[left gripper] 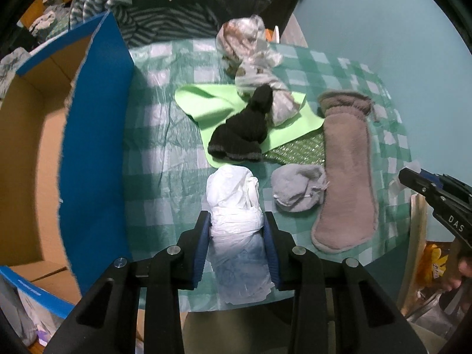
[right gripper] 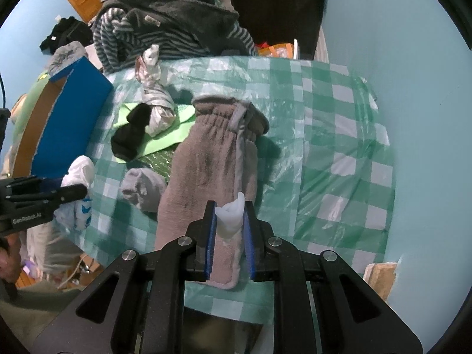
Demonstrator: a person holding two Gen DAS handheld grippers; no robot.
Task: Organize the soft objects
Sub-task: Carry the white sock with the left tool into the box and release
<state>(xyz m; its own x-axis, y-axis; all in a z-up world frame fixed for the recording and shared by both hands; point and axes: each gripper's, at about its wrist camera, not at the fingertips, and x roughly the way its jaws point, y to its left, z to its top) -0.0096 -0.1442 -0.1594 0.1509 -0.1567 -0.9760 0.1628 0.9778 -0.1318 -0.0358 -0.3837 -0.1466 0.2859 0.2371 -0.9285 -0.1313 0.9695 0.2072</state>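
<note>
My left gripper (left gripper: pixel 238 217) is shut on a crumpled white plastic bag (left gripper: pixel 233 188), held a little above the green checked tablecloth (left gripper: pixel 153 147). The same bag (right gripper: pixel 79 174) shows at the left in the right wrist view. My right gripper (right gripper: pixel 230 206) is shut on a small white wad (right gripper: pixel 231 216) above a long grey fleece pouch (right gripper: pixel 206 162). On the table lie a black sock (left gripper: pixel 239 129) on a light green cloth (left gripper: pixel 206 100), a balled grey sock (left gripper: pixel 298 188), the grey fleece pouch (left gripper: pixel 345 177) and a twisted patterned cloth (left gripper: pixel 253 59).
An open blue-sided cardboard box (left gripper: pixel 94 147) stands along the table's left edge. Striped and dark fleece clothes (right gripper: pixel 165 26) are piled behind the table. A pale blue wall (right gripper: pixel 398 44) is on the right. A person's hand (left gripper: pixel 463 271) holds the right gripper's handle.
</note>
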